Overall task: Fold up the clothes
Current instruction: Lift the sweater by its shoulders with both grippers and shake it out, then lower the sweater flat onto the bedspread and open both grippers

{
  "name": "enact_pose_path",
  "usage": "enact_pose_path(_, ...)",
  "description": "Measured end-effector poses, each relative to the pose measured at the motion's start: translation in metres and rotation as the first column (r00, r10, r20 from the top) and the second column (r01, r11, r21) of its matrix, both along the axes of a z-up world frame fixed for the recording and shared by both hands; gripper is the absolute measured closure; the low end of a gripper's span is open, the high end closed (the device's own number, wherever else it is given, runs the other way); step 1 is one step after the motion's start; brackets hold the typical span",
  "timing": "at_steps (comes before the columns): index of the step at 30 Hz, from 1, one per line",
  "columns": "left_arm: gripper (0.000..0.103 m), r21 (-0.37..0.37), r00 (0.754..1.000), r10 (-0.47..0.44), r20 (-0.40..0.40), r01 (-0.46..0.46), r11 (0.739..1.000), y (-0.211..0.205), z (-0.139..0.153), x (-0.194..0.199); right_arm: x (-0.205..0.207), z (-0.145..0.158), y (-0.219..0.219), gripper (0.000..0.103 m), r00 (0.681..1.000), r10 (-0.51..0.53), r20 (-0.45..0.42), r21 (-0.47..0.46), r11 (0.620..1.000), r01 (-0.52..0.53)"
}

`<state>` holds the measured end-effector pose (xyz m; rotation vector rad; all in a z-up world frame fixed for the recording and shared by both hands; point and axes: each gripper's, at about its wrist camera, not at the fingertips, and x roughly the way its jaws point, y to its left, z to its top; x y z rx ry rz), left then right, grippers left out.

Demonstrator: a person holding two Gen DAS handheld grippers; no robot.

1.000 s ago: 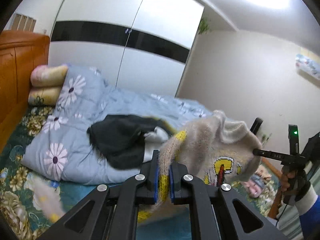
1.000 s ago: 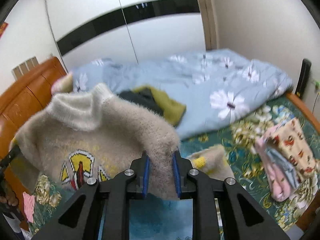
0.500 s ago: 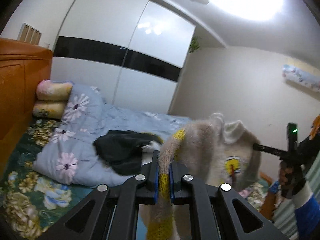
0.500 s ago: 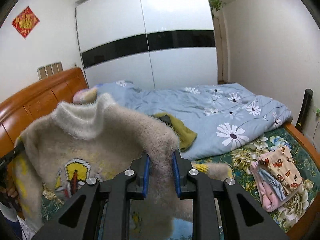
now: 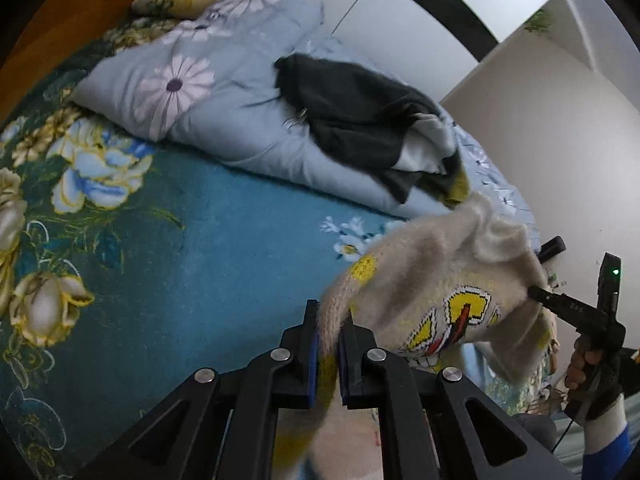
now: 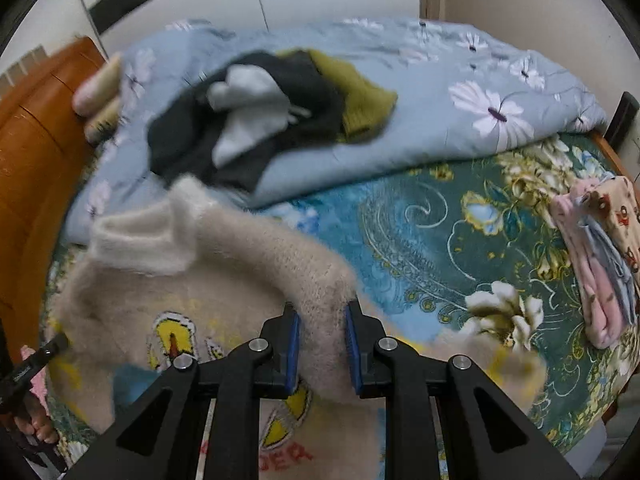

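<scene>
A bedroom with a white wardrobe wall holds a bed (image 6: 420, 240) covered in a teal floral sheet, with a pale blue daisy-print quilt (image 5: 224, 120) bunched along the far side. On that quilt lies a heap of unfolded clothes (image 6: 260, 116): dark, grey-white and olive pieces tangled together. At the right edge of the bed, in the right wrist view, a small stack of pink and patterned garments (image 6: 600, 256) looks already folded, so part of the job seems done.

The piece in hand is a fuzzy beige sweater (image 6: 224, 280) with a white collar and a yellow cartoon print. It hangs in the air above the sheet, stretched between the two tools. The left tongs (image 5: 328, 344) are pressed together on a yellow-spotted part of the knit, probably a sleeve or shoulder. The right tongs (image 6: 322, 344) pinch a thick fold of the beige knit at the other shoulder.

Judging by this, the sweater has no fold in it yet: it is only spread by its upper edge. It needs laying flat on the open teal area, then folding, and the heap on the quilt waits after it.
</scene>
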<state>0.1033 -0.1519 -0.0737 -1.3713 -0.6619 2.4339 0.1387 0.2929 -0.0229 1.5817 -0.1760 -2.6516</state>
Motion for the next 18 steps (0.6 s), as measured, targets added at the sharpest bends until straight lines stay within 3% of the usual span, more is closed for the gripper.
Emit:
enact_pose_path(5, 0.095, -0.036, 1.000, 0.010, -0.023, -0.011, 0.999, 0.006, 0.011, -0.041, -0.044, -0.011, -0.002, 0.082, 0.999, -0.022, 0.025, -0.012, 1.000, 0.022)
enact_pose_path(11, 0.095, -0.086, 0.995, 0.068, -0.069, -0.074, 0.994, -0.003, 0.020, -0.094, -0.106, -0.005, -0.028, 0.082, 0.998, 0.046, 0.036, 0.016, 0.999, -0.046)
enact_pose_path(15, 0.095, -0.154, 0.992, 0.120, 0.032, -0.114, 0.982, -0.006, -0.015, -0.122, -0.139, -0.019, -0.044, 0.081, 0.996, 0.054, 0.068, 0.004, 0.998, -0.055)
enact_pose_path(18, 0.094, -0.080, 0.968, 0.217, 0.130, -0.207, 0.975, -0.019, -0.048, -0.134, -0.148, -0.041, -0.054, 0.078, 0.993, 0.062, 0.102, -0.031, 0.998, -0.060)
